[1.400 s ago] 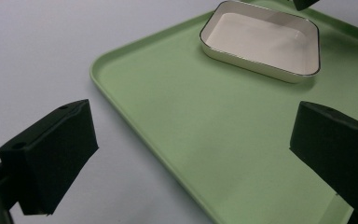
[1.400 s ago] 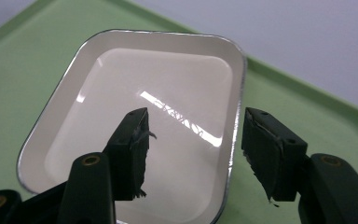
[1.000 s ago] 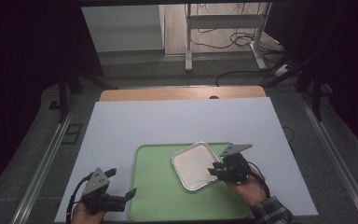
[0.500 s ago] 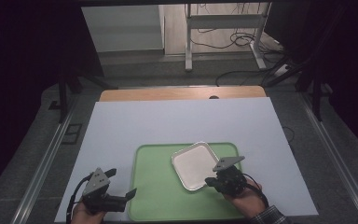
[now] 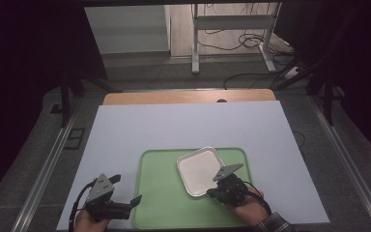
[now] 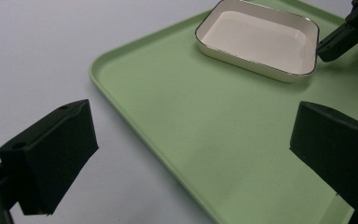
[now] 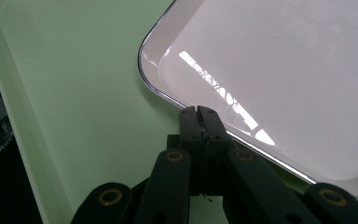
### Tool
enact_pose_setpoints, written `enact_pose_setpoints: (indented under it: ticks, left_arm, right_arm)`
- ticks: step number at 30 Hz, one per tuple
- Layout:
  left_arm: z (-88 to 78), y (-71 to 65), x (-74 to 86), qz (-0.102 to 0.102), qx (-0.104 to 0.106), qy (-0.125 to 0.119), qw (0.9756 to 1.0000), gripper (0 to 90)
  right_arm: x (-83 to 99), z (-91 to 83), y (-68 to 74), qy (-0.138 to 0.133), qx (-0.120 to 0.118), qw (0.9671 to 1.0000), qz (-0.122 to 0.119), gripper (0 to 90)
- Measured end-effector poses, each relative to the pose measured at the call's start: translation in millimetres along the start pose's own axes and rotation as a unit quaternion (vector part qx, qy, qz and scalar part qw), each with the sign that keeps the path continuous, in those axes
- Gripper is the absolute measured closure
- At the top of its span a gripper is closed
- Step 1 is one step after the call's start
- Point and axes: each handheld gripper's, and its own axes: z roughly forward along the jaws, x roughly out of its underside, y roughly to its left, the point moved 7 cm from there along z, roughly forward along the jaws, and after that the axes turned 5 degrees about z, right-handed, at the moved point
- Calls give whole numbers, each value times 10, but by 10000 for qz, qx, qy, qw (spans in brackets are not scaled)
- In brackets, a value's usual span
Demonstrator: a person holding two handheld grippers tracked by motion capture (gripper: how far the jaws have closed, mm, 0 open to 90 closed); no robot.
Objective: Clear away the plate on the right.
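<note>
- Dish (image 5: 200, 170) sits on the green tray (image 5: 159, 203), in the tray's far-right part; the tray lies at the worktop's (image 5: 183, 125) near edge, right of centre.
- Dish is a rounded rectangle, turned slightly against the tray edges. Its long axis runs roughly from its near-right corner to its far-left one.
- Right gripper (image 7: 198, 112) is at the dish's near edge, close to the near-right corner. Jaws are clenched together right on the rim, and it looks pinched between the tips; I can't confirm how deep the bite is.
- From that gripper the dish body lies ahead and to the left, towards the worktop's far edge, so any lift hangs the dish off one edge.
- Left gripper (image 6: 186, 154) is released, jaws wide apart, nothing between them. It hovers over the tray's near-left corner, well apart from the dish.
- Right hand (image 5: 246, 210) is clearly the nearer one; for the left gripper the dish lies ahead and to the right.
</note>
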Motion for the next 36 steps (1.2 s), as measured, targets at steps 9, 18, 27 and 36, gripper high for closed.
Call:
enact_pose_setpoints:
  ticks: [9, 18, 27, 36]
  left_arm:
    - [2, -2, 1, 16, -7, 13, 10000, 4]
    - [3, -3, 1, 33, -8, 20, 10000, 4]
    - [4, -6, 1, 48, -12, 24, 10000, 4]
    - [2, -4, 1, 44, -10, 20, 10000, 4]
  right_arm:
    - [-60, 190, 77, 156, -164, 9997, -50, 899]
    - [-141, 262, 85, 82, -208, 9997, 12, 899]
    - [-164, 283, 80, 61, -290, 9995, 74, 899]
    - [-163, 256, 80, 63, -319, 9993, 177, 873]
